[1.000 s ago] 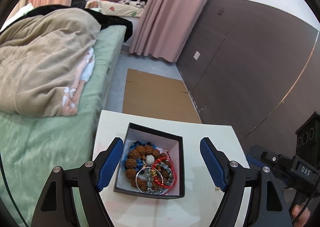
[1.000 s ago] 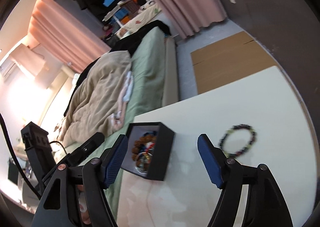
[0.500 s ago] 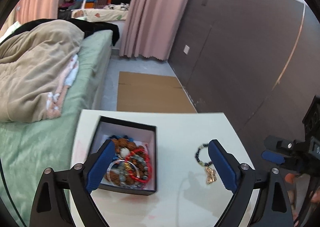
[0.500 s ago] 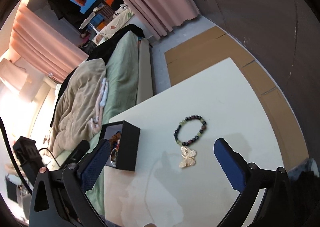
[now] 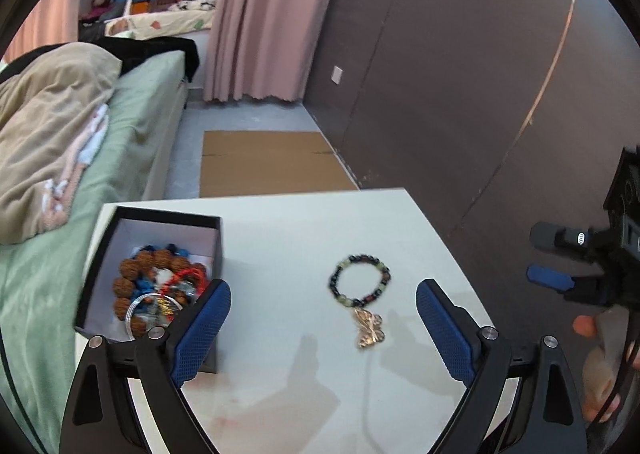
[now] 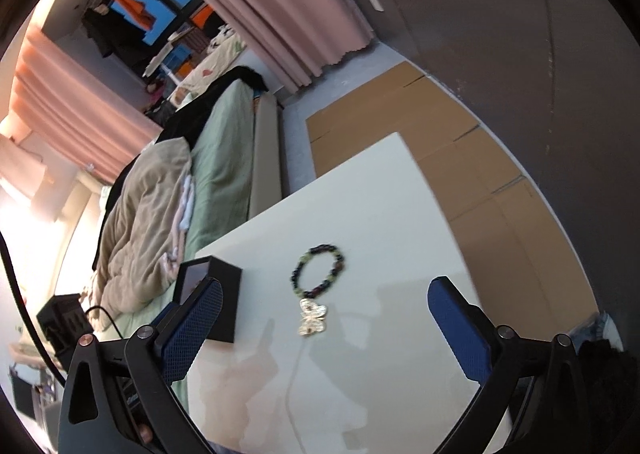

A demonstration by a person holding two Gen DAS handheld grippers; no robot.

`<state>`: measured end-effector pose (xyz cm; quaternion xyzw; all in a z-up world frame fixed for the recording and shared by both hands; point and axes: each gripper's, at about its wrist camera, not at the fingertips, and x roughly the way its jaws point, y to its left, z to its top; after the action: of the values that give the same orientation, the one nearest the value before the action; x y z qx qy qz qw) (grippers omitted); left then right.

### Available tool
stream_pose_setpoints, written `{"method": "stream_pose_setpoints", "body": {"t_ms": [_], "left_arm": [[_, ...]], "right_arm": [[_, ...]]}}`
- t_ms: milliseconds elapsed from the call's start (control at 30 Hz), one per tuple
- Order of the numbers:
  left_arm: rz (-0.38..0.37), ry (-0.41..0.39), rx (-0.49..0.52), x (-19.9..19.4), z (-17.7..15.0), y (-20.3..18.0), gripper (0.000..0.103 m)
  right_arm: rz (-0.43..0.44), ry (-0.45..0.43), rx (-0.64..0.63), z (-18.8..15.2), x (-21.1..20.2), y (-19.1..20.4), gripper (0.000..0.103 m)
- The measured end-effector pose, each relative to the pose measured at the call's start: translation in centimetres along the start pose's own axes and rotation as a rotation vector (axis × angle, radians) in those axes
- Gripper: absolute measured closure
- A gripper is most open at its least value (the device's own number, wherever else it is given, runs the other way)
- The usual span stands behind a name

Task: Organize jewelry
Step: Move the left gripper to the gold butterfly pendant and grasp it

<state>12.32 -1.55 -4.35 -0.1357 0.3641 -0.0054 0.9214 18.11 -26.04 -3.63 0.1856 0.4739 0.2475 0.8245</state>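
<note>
A dark and green beaded bracelet [image 5: 359, 278] [image 6: 319, 270] lies flat on the white table [image 5: 288, 238] [image 6: 376, 213], with a gold butterfly charm [image 5: 369, 328] [image 6: 313, 317] just in front of it. At the table's left stands a black box [image 5: 120, 219] [image 6: 224, 294] holding several bracelets [image 5: 158, 288], brown, red and blue. My left gripper [image 5: 322, 318] is open above the table; bracelet and charm show between its blue fingers, untouched. My right gripper [image 6: 324, 314] is open too, framing the same bracelet from the right side. Neither holds anything.
A bed with green sheet [image 5: 140, 125] and beige blanket [image 5: 44, 133] runs along the table's left. Flattened cardboard [image 5: 268, 163] lies on the floor beyond the table. A dark panelled wall [image 5: 460, 85] borders the right. A person's hand [image 5: 600, 374] holds the other gripper.
Both views have swung right, from the box to the loose bracelet and charm, which now sit between the fingers. Both grippers' fingers stand wider apart than a second ago.
</note>
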Motion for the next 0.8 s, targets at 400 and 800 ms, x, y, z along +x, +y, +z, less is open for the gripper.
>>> {"method": "stream_pose_setpoints", "body": {"t_ms": [400, 800], "left_arm": [[-0.004, 0.112, 0.102, 4.5, -1.2, -3.1, 0.02], [0.024, 0.246, 0.155, 9.0, -2.9, -4.2, 0.048]], "right_arm": [[-0.038, -0.008, 0.055, 1.5, -0.7, -3.7, 0.0], [-0.026, 0.017, 0.039, 2.4, 0.3, -3.7, 0.0]]}}
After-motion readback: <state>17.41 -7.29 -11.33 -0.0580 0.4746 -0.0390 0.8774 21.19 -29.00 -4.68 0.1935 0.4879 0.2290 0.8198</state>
